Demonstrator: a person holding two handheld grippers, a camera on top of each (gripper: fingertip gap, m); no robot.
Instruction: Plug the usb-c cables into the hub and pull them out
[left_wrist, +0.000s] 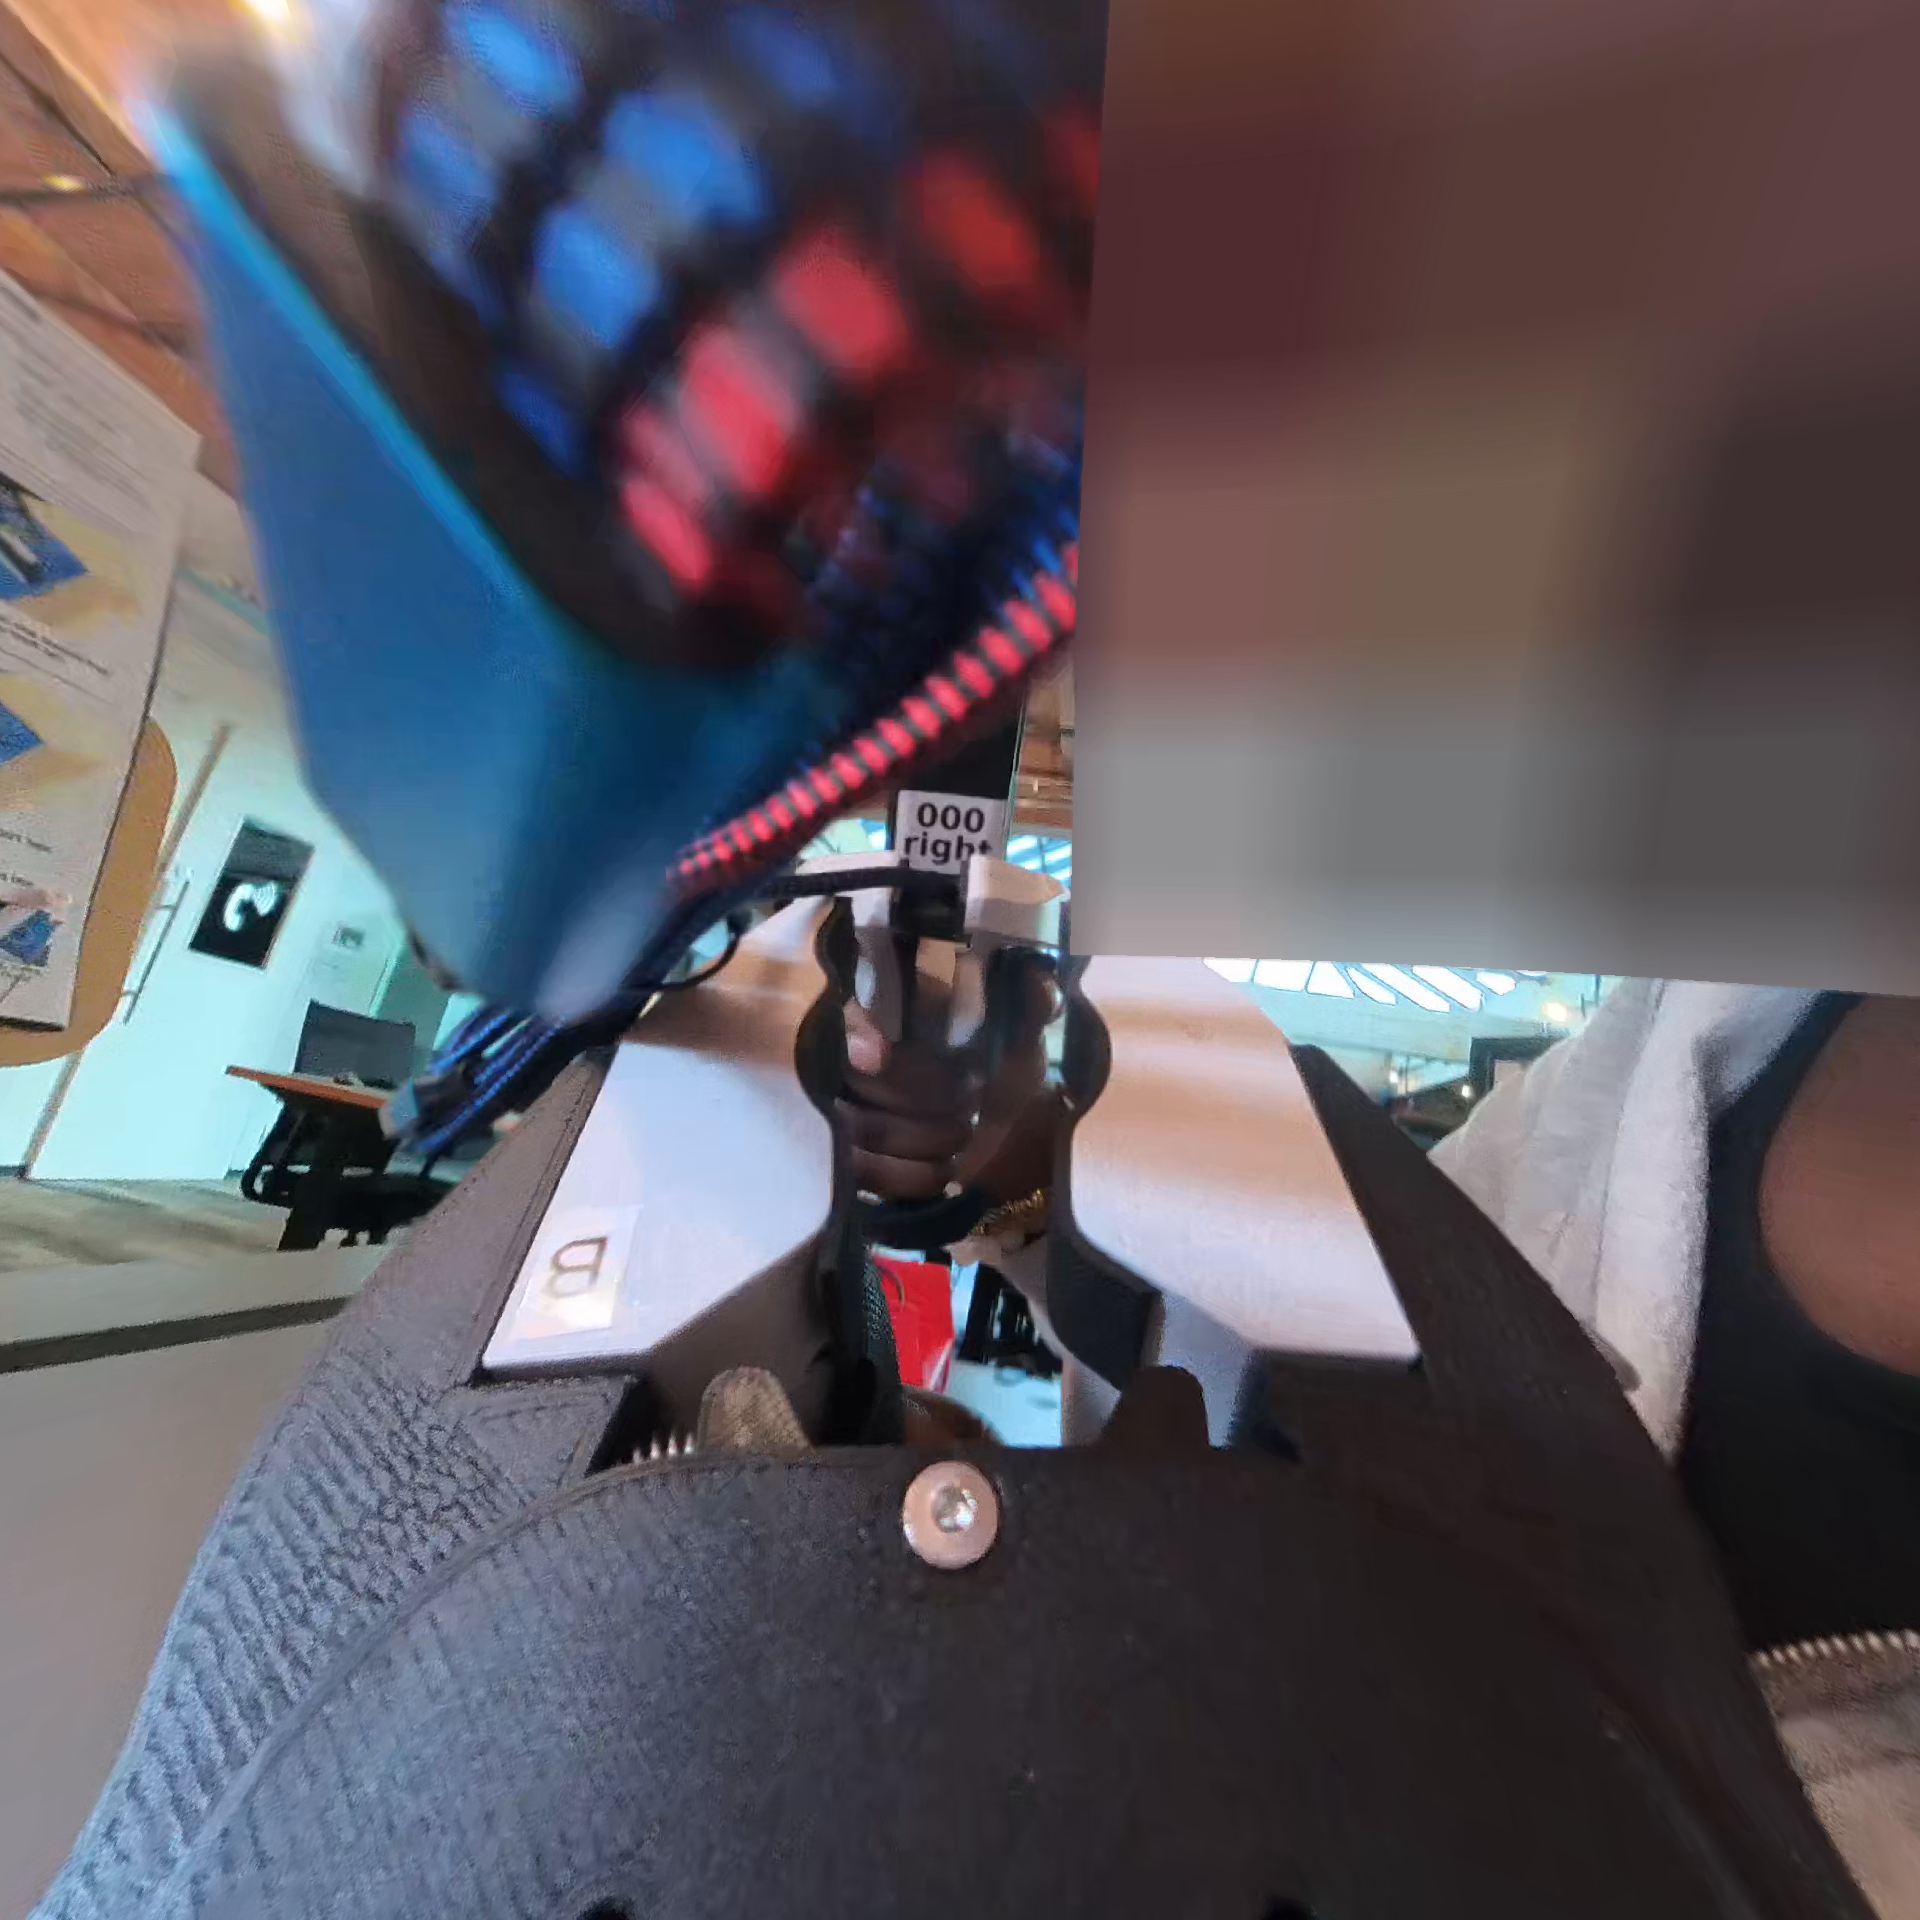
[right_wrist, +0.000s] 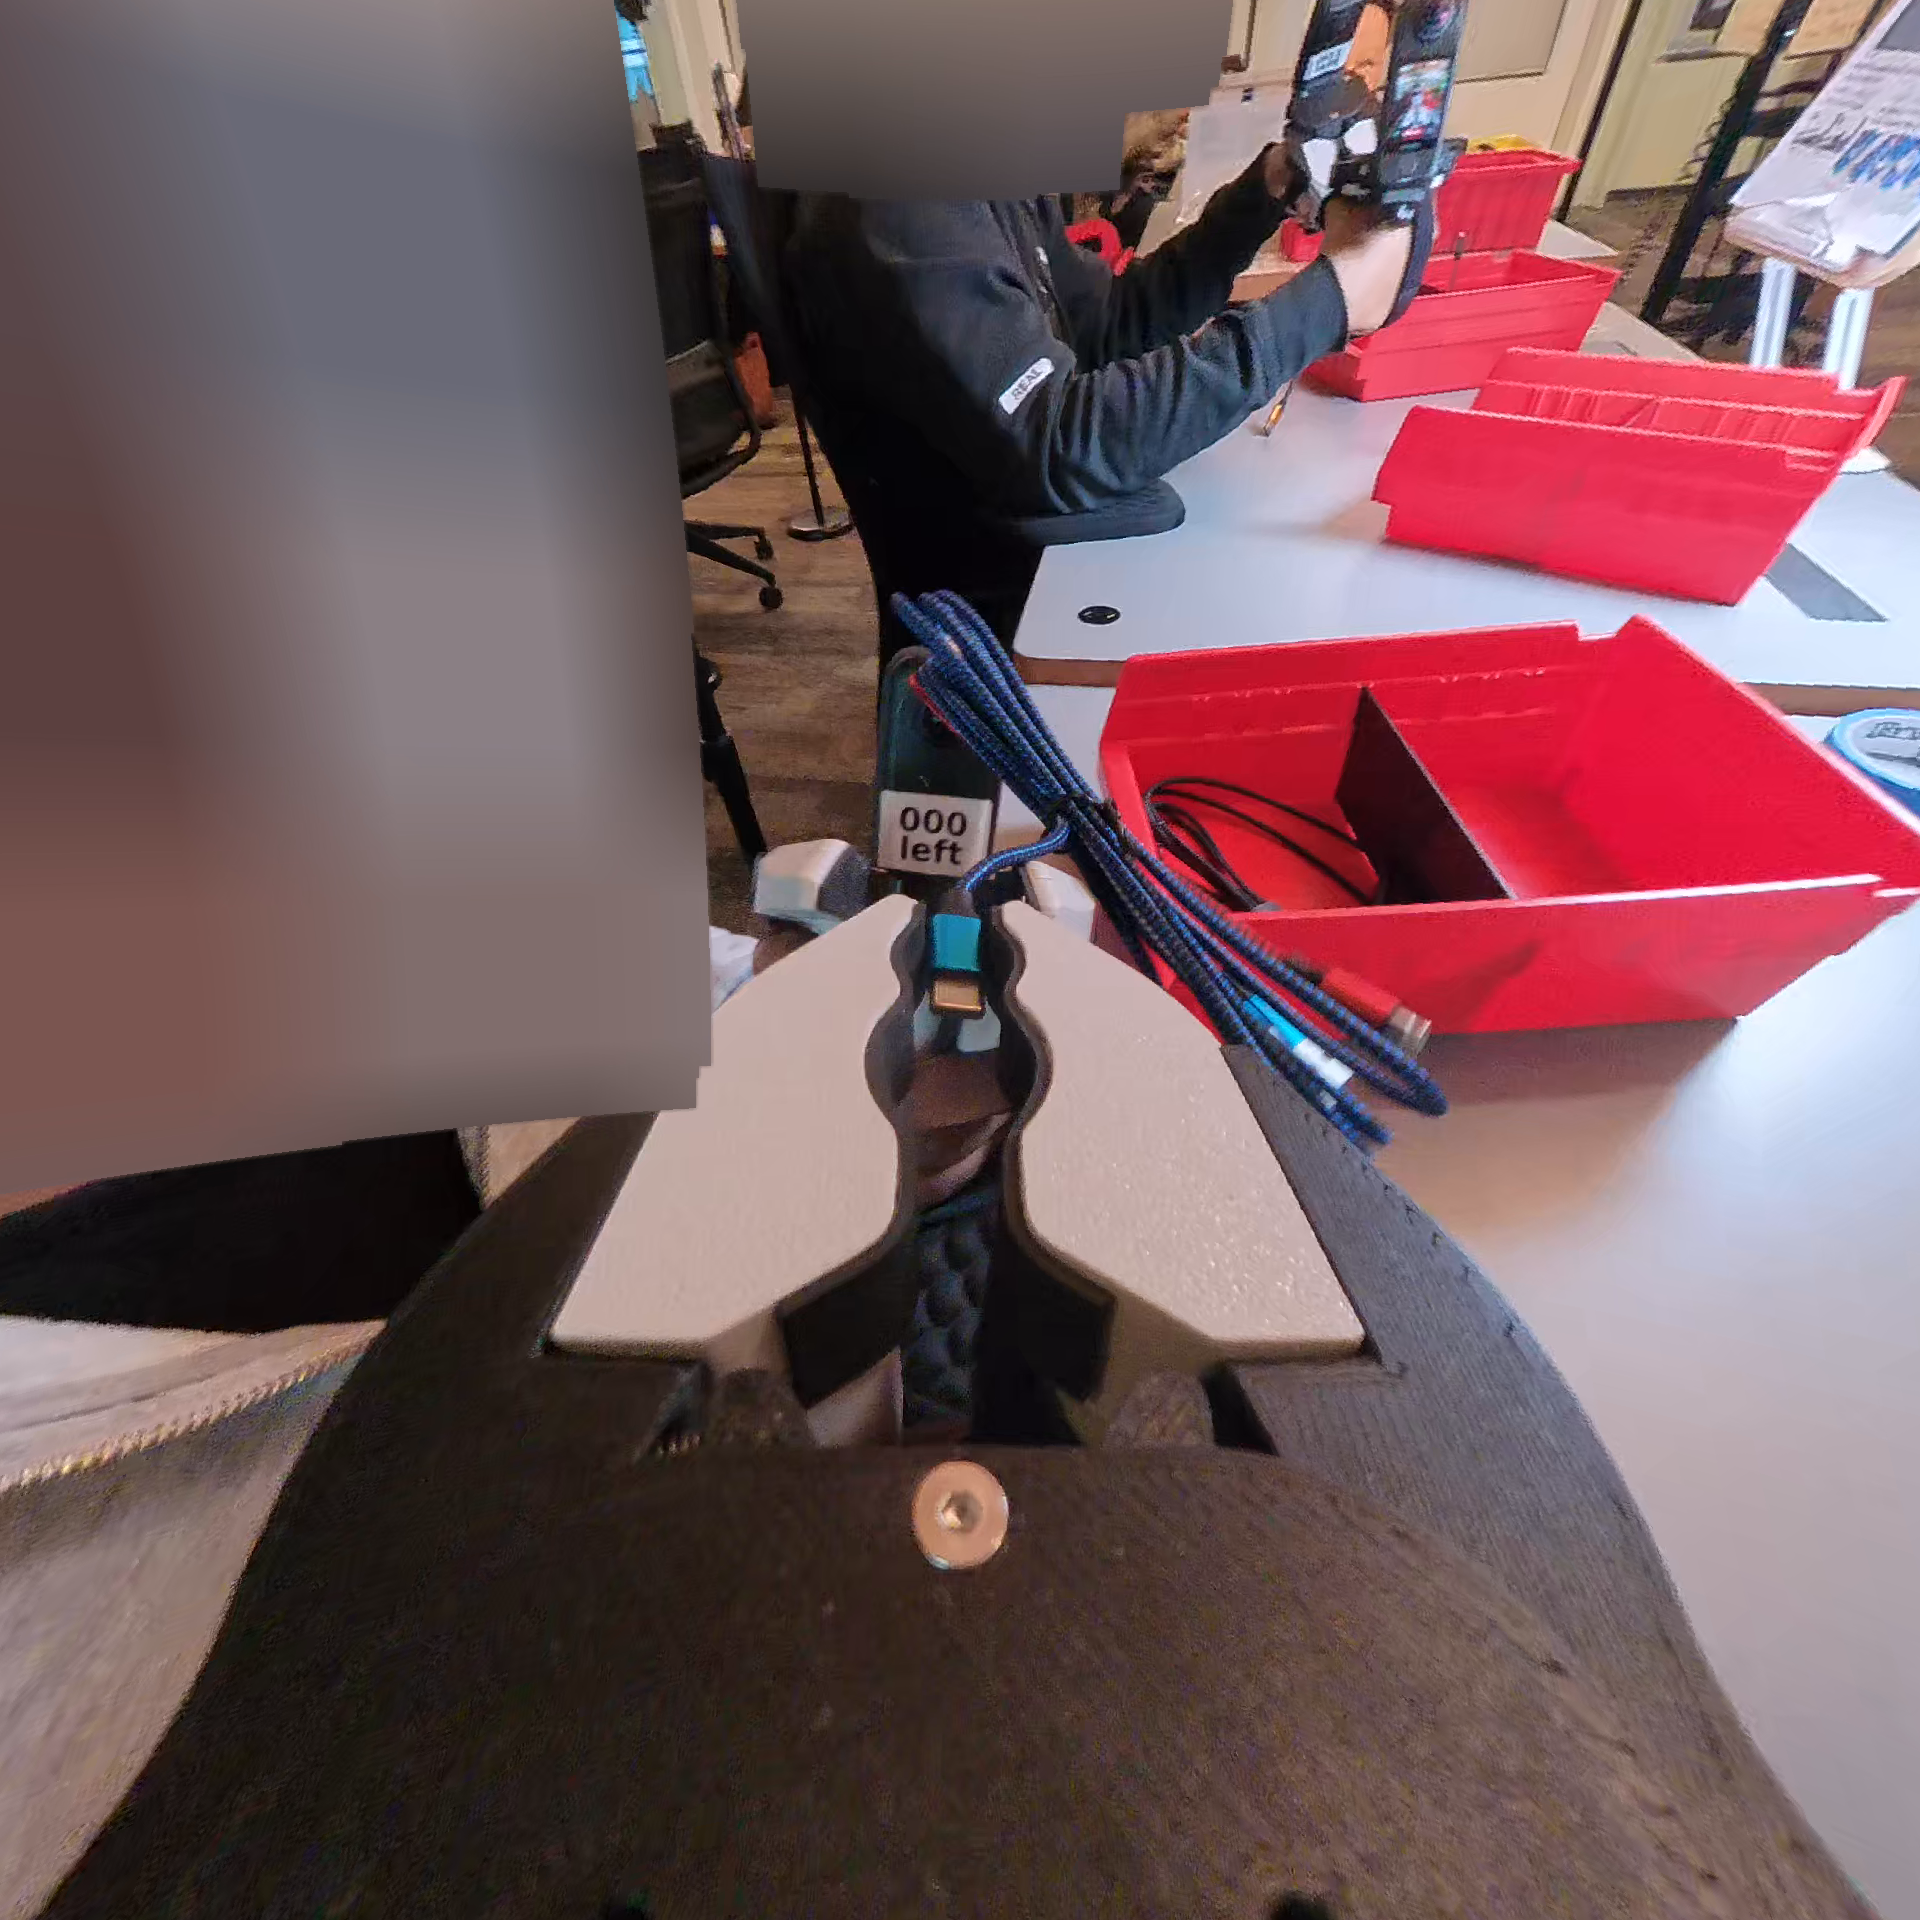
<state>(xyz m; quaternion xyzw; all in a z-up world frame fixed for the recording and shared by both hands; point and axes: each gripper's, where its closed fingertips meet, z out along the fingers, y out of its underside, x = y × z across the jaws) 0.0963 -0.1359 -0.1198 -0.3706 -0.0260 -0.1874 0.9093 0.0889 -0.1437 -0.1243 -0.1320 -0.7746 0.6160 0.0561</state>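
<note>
My right gripper is shut on a blue USB-C plug, whose metal tip points back toward the right wrist camera. The plug's blue-black braided cable runs up into a coiled cable bundle draped over my left gripper. The left gripper faces the right one tip to tip with its jaws apart. In the left wrist view my left gripper is open. My right gripper is just beyond it, closed on the dark cable end. The bundle hangs blurred close to the lens. No hub is in view.
A red bin with a black divider and black cables sits on the grey table to the right. More red bins stand farther back. Another person sits beyond, holding up a gripper. A blue tape roll lies at the right edge. Left and right tips are no more than a few centimetres apart.
</note>
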